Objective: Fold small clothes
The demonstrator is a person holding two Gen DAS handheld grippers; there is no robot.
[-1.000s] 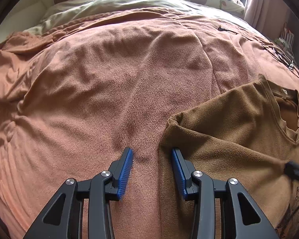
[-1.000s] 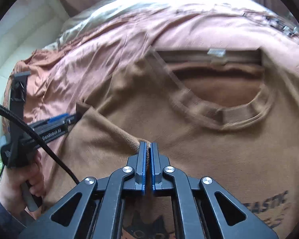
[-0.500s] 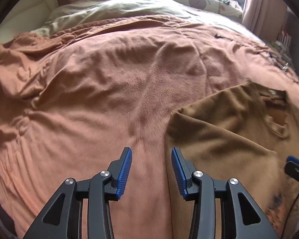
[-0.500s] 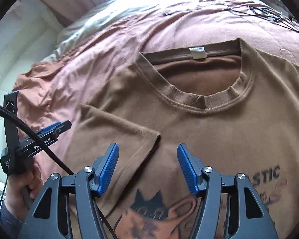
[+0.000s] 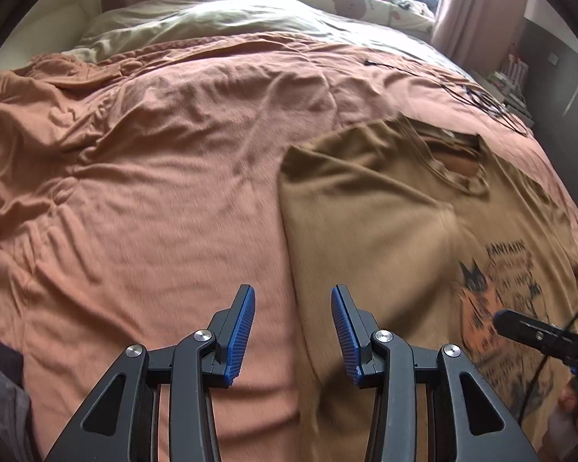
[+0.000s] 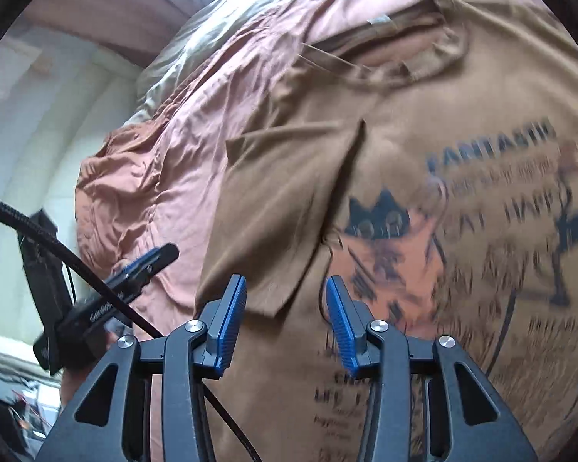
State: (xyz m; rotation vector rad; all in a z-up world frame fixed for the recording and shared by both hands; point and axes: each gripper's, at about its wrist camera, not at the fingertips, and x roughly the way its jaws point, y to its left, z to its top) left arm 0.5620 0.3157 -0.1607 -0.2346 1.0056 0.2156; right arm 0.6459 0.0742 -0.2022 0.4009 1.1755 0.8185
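The left gripper (image 5: 293, 331) stands with its jaws wide apart and nothing between them. It hovers over the left side edge of the brown T-shirt (image 5: 385, 231): one blue pad is above the shirt, the other above the bare salmon blanket (image 5: 154, 192).

The right gripper (image 6: 285, 319) is also spread wide and empty. It hangs above the shirt's chest, with the folded-in sleeve (image 6: 281, 200) lying below its left pad and the cat print (image 6: 381, 231) just ahead of its right pad.

The T-shirt lies front up on the blanket toward the right side of the bed, with its collar (image 5: 458, 161) pointing to the far end. The sleeve is turned inward across the body, and its hem runs diagonally beside the print. A beige quilt (image 5: 212, 19) covers the far end of the bed.
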